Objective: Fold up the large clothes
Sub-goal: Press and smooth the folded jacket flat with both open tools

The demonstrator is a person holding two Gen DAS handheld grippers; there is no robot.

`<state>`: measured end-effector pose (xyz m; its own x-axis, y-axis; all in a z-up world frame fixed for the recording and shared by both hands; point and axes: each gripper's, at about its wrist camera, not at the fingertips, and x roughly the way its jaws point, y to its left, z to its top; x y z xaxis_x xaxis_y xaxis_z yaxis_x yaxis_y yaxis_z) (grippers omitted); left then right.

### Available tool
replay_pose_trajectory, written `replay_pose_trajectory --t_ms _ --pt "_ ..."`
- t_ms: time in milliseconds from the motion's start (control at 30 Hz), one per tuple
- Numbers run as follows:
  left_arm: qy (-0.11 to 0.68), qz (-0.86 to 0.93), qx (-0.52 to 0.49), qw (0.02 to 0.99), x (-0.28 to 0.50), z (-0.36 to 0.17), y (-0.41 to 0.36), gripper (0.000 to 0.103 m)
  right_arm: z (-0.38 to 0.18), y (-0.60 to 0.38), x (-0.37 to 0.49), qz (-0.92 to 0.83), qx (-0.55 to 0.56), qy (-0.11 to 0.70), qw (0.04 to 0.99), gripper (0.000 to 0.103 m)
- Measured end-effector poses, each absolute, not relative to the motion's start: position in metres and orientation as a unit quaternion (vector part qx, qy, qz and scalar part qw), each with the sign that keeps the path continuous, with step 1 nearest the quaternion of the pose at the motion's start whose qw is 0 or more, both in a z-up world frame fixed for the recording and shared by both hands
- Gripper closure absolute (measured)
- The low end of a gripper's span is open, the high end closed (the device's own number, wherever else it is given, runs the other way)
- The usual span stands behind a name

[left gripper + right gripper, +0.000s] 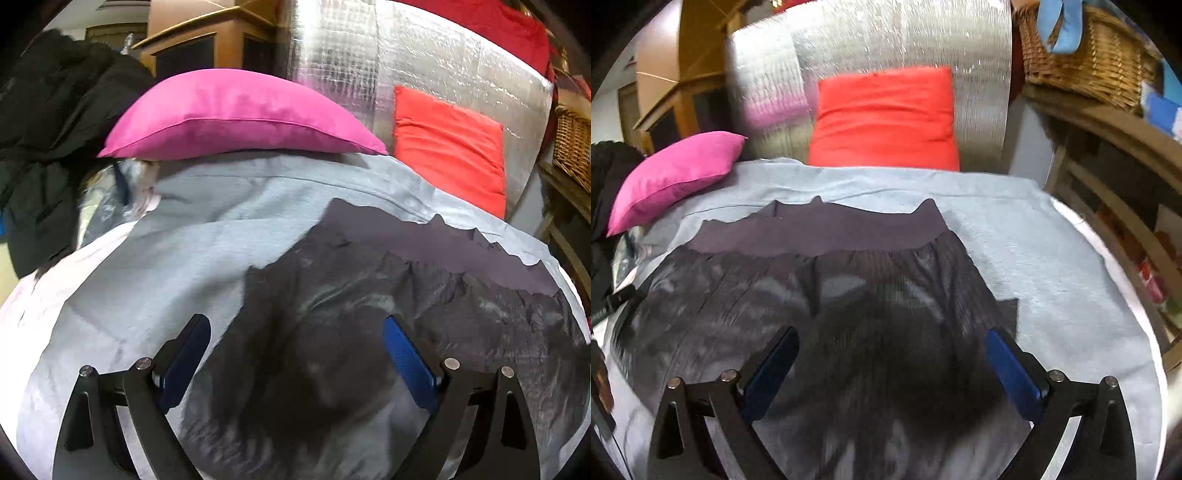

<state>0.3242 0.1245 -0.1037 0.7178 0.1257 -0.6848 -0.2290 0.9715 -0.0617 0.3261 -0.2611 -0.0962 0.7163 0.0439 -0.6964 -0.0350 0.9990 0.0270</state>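
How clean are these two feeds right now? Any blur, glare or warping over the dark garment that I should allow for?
Left wrist view: the dark garment is smeared and soft near the open left hand-held gripper, with glare on the silver foil sheet and fisheye bending at the edges. Right wrist view: streaky blur on the cloth by the open right hand-held gripper; the waistband is sharper; dark corners.
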Motion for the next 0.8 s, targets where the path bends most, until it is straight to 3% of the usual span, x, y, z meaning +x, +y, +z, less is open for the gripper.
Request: replay_pose_trajectory --t_ms 233,333,467,667,800 --pt "0.419 0.099 -0.075 0.899 0.333 -0.159 0.137 0.006 -0.148 -0.280 0.323 0.010 0.019 0.422 0.906 0.000" --pt "0.430 0.094 -0.125 0.889 0.337 -0.168 0.150 0.000 -0.152 -0.292 0.327 0.010 0.050 0.433 0.900 0.000" --pt "0.422 0.095 -0.116 0.894 0.333 -0.171 0.147 0.000 -0.157 -0.294 0.328 0.013 0.055 0.428 0.902 0.001" --pt "0.416 0.107 -0.129 0.894 0.303 -0.135 0.149 0.002 -0.133 -0.296 0.307 -0.009 0.051 0.430 0.901 0.001" --pt "0.370 0.087 -0.130 0.916 0.252 -0.107 0.151 0.002 -0.094 -0.281 0.253 0.023 0.038 0.366 0.929 0.001"
